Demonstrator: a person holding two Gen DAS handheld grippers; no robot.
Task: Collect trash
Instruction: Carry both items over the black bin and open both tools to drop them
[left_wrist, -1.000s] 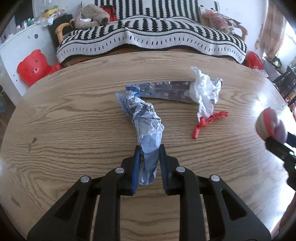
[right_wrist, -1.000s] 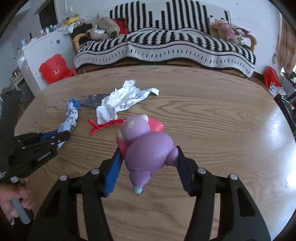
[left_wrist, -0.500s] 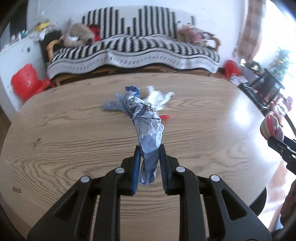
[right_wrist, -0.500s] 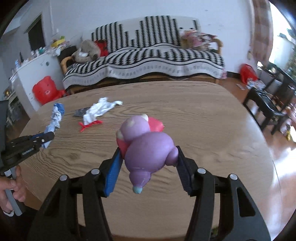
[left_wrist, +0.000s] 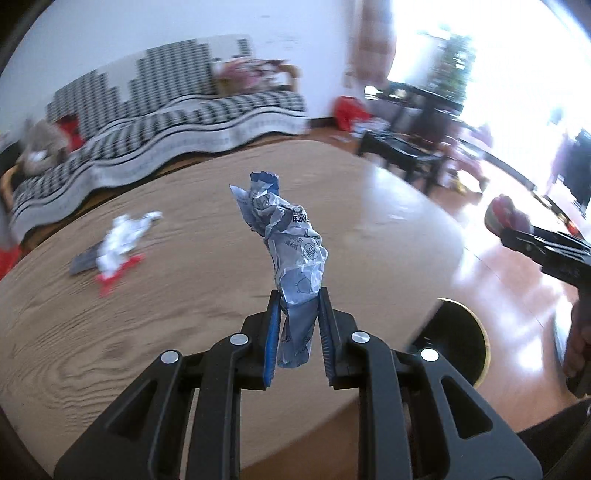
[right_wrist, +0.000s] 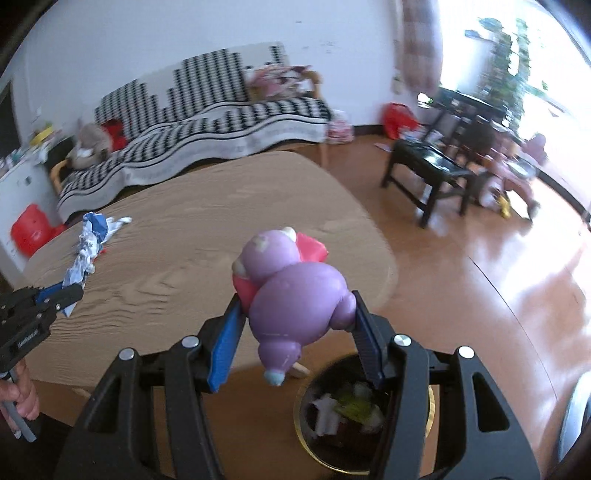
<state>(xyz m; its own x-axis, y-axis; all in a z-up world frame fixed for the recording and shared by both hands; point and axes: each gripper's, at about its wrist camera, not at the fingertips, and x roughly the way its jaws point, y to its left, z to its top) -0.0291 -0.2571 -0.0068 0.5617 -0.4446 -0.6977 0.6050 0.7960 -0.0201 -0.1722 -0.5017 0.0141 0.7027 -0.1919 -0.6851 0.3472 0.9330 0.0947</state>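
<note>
My left gripper (left_wrist: 297, 299) is shut on a crumpled blue and white wrapper (left_wrist: 291, 243), held upright above the wooden table (left_wrist: 166, 295). The same wrapper (right_wrist: 86, 253) shows at the left of the right wrist view, in the left gripper (right_wrist: 70, 295). My right gripper (right_wrist: 297, 306) is shut on a purple and pink toy figure (right_wrist: 291, 291), held beyond the table's edge above a round black trash bin (right_wrist: 343, 417) that holds scraps. In the left wrist view the bin's rim (left_wrist: 469, 332) peeks out below the table edge, and the right gripper (left_wrist: 513, 229) appears at the right.
On the table lie white crumpled paper (left_wrist: 122, 236), a red strip (left_wrist: 114, 277) and a grey blister pack (left_wrist: 81, 264). Behind stands a black-and-white striped sofa (right_wrist: 207, 125). Dark chairs (right_wrist: 432, 166) stand on the wooden floor at the right. A hand (right_wrist: 18, 395) grips the left handle.
Both grippers have swung right and risen, from over the table's middle to its right edge. The trash bin has come into view under the right gripper. Both grips are unchanged.
</note>
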